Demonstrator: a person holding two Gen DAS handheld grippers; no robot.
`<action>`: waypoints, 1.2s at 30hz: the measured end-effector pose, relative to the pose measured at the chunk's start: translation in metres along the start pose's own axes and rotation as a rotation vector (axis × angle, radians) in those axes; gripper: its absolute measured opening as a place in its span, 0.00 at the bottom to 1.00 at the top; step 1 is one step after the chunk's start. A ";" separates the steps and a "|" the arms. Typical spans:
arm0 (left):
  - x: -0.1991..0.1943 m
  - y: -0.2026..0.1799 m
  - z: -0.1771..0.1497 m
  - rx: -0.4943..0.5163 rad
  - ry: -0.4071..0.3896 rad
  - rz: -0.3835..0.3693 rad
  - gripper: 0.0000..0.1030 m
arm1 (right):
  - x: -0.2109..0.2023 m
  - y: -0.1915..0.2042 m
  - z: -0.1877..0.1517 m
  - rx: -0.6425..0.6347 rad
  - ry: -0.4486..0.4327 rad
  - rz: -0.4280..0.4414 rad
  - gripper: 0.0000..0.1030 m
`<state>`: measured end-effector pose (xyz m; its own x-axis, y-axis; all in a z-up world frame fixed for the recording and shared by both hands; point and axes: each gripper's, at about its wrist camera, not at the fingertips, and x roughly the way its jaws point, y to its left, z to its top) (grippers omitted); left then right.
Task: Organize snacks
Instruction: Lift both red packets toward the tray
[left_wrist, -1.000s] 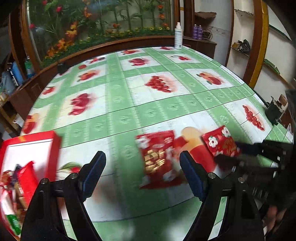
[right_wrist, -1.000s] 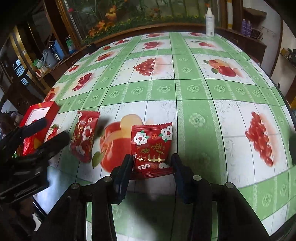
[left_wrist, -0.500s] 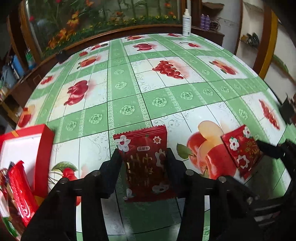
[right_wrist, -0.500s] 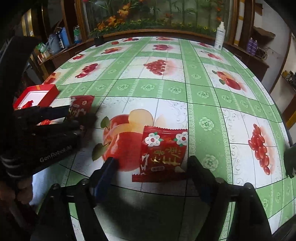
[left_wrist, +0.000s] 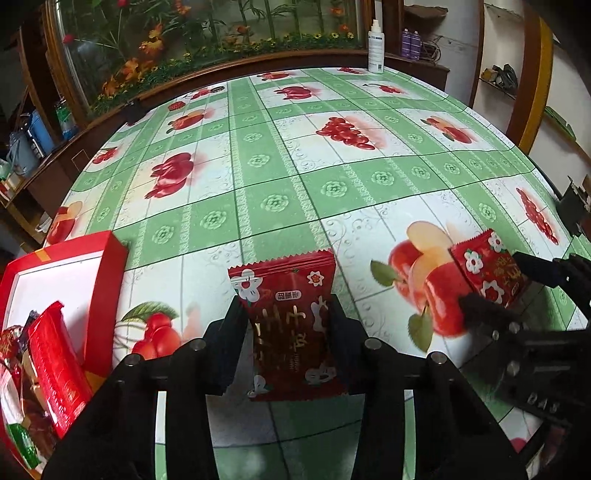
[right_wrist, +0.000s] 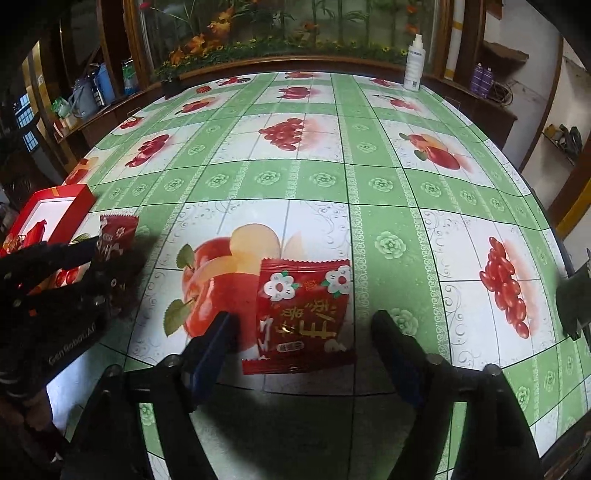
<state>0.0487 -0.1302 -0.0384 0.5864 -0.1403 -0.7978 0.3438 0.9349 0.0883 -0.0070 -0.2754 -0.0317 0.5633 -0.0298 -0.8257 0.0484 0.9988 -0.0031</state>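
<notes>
Green-checked oilcloth with printed fruit covers the round worktop (left_wrist: 369, 177), where a red box (left_wrist: 107, 291) of snacks sits at the left edge. Left tongs (left_wrist: 288, 325) are closing narrow on a red snack packet (left_wrist: 291, 321), pads pressing its 2 long sides, its long axis running straight away from the tongs, and this hand is the nearer to the box. Right tongs (right_wrist: 303, 332) stand wide and are closing around a second red packet (right_wrist: 303, 314) lying flat between them, untouched, so it waits well right of the box.
</notes>
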 end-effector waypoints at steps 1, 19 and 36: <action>-0.001 0.001 -0.002 -0.001 -0.002 0.004 0.39 | 0.000 0.001 0.000 -0.003 -0.001 0.001 0.65; -0.011 0.022 -0.022 -0.051 -0.015 0.010 0.39 | 0.004 0.035 0.007 -0.062 -0.018 0.037 0.52; -0.010 0.032 -0.026 -0.096 -0.026 -0.038 0.40 | 0.015 0.046 0.022 -0.068 -0.022 0.055 0.53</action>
<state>0.0346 -0.0903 -0.0431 0.5935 -0.1836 -0.7836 0.2953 0.9554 -0.0003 0.0219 -0.2308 -0.0315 0.5815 0.0249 -0.8132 -0.0385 0.9993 0.0031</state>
